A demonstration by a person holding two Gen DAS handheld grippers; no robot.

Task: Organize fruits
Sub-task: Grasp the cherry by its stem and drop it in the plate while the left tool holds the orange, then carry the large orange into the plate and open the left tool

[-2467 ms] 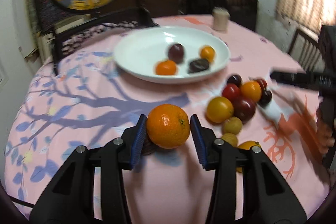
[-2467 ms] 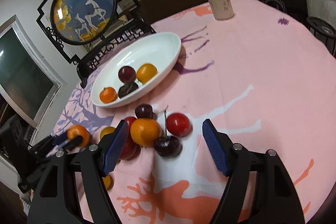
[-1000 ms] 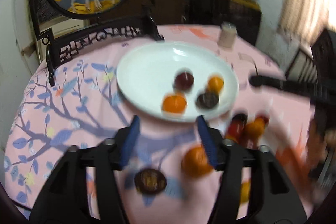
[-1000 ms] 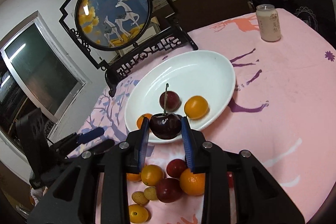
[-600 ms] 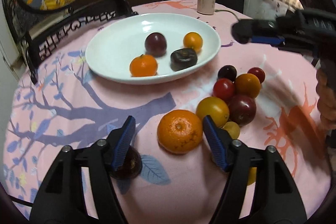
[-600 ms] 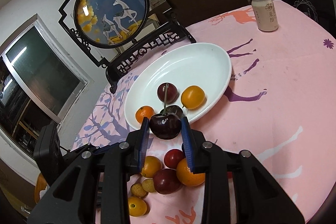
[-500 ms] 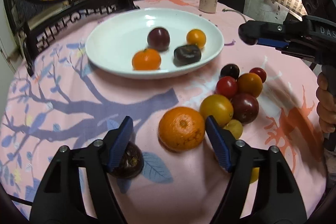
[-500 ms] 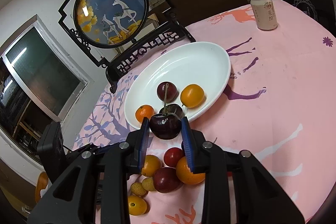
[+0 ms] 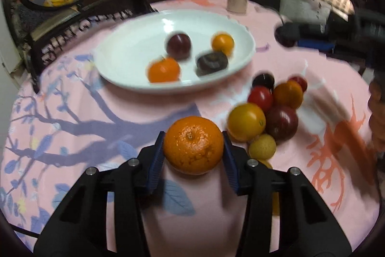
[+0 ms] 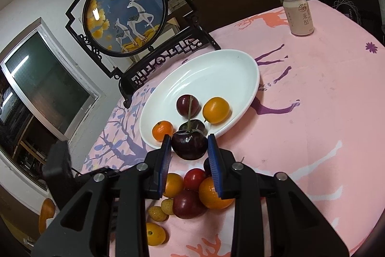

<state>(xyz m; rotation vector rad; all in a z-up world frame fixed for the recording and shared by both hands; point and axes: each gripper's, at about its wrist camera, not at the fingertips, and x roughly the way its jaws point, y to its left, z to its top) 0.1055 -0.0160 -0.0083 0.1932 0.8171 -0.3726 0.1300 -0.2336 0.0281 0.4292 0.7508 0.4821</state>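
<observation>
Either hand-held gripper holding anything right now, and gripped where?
Right hand-held gripper is shut on a dark red cherry, pads on its round sides, stem up. Left hand-held gripper jaws are closing on the large round orange, pads at its sides.

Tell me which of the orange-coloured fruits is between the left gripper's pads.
The big orange, the largest one, on the cloth outside the plate. The left gripper is closing on it, pads at both sides. The other orange fruits lie free.

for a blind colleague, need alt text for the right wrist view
The right gripper is shut on a dark cherry just short of a white plate holding four fruits. More fruit lies below on the pink tablecloth.
</observation>
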